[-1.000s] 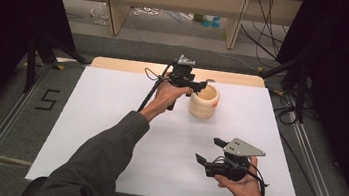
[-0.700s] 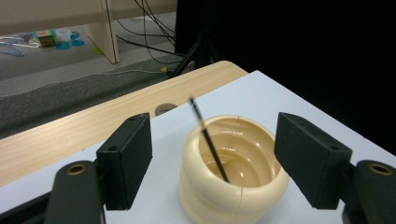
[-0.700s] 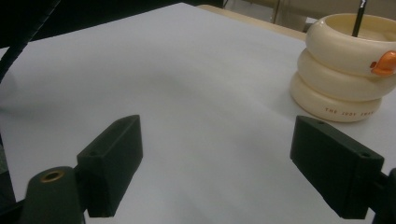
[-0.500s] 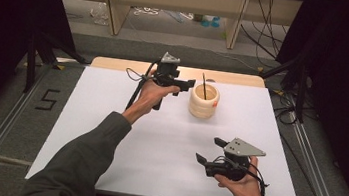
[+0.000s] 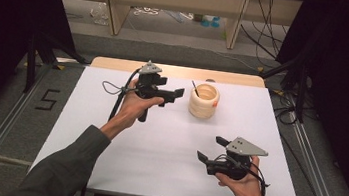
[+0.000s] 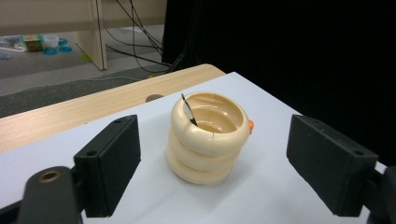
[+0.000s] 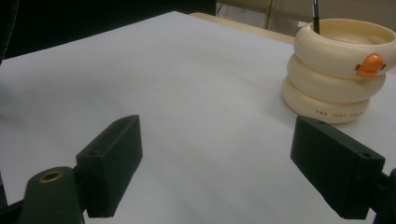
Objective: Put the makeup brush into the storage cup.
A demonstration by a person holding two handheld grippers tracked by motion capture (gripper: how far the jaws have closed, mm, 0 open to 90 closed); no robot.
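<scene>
Plainly, cream three-ringed holder (image 6: 207,138) holds dark pen (image 6: 188,109).

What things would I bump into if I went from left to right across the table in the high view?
left gripper → thin black stick leaning in the cup → cream ring-shaped cup → right gripper, nearer the front edge.

You see the cream holder (image 5: 204,101), shaped like three stacked rings with a small orange beak on its top ring, standing upright near the far edge of the white counter (image 5: 156,151). A thin black pen (image 5: 195,88) leans inside against its rim.
</scene>
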